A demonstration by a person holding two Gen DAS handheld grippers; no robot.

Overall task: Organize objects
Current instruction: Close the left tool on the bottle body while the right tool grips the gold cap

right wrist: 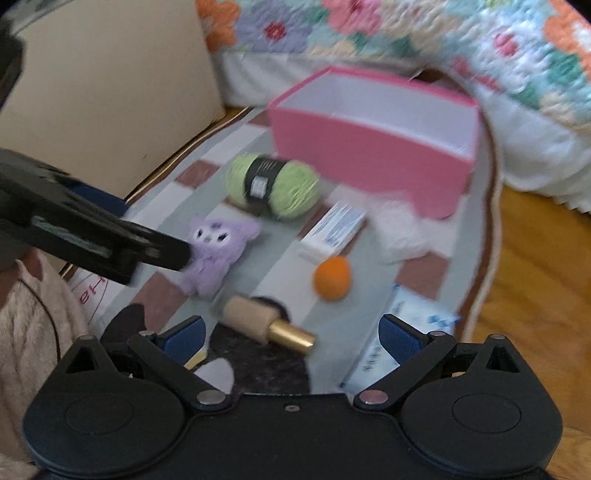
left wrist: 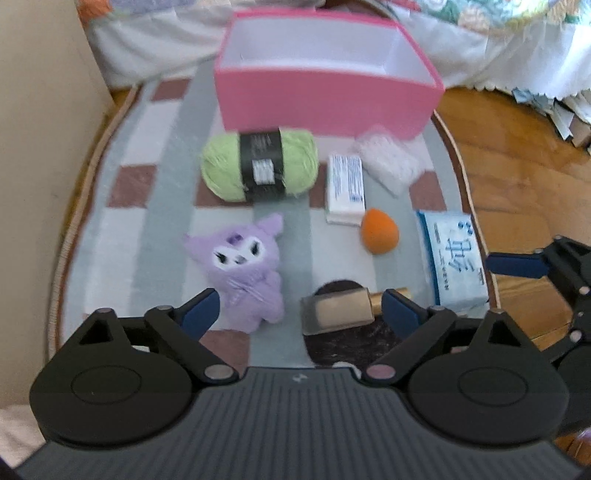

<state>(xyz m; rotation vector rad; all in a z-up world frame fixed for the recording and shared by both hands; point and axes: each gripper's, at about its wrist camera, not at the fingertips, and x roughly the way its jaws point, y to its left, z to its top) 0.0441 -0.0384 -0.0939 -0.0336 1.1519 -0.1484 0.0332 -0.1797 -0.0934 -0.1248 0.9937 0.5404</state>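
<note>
An open pink box stands at the far side of a checked rug. In front of it lie a green yarn ball, a purple plush, a white-blue carton, an orange sponge, a gold-capped bottle and a tissue pack. My left gripper is open, low over the plush's feet and the bottle. My right gripper is open just short of the bottle's gold cap.
A white fluffy bag lies by the box's right corner. A bed with a floral quilt runs behind the rug, and a beige wall is on the left. Wooden floor lies to the right. A knitted sleeve shows near the rug.
</note>
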